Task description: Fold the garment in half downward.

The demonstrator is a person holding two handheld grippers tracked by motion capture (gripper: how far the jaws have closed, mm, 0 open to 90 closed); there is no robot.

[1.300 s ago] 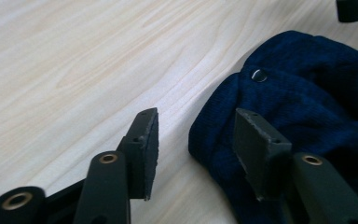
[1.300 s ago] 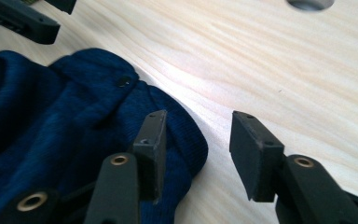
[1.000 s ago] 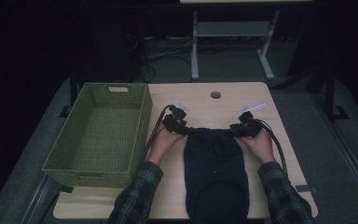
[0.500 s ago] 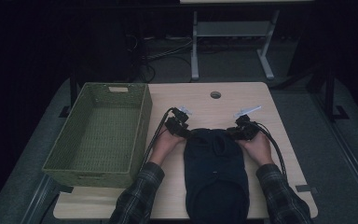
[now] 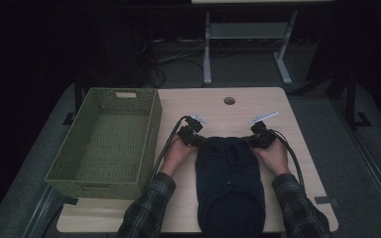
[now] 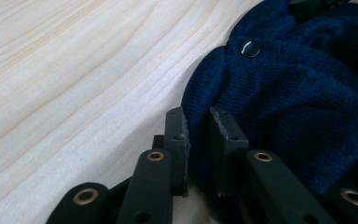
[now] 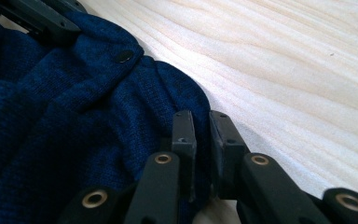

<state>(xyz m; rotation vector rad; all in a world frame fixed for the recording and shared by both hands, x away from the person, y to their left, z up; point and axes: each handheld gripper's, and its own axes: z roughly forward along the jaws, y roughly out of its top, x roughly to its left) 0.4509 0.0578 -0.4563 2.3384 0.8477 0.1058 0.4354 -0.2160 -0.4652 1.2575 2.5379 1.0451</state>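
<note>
Both grippers have just closed — left gripper [image 5: 202, 140] and right gripper [image 5: 248, 140] now clamp the dark-blue knitted garment [image 5: 230, 186] at its 12 o'clock shoulders, its long axis running toward 6 o'clock on the desk [image 5: 218, 106].

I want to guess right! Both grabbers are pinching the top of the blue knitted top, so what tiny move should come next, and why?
Probably a small lift of both together. The left gripper and right gripper have just been closing, and each pinches a fold at a top corner of the navy knitted garment, which lies flat on the table. Lifting frees it, perhaps for the empty green basket.
</note>
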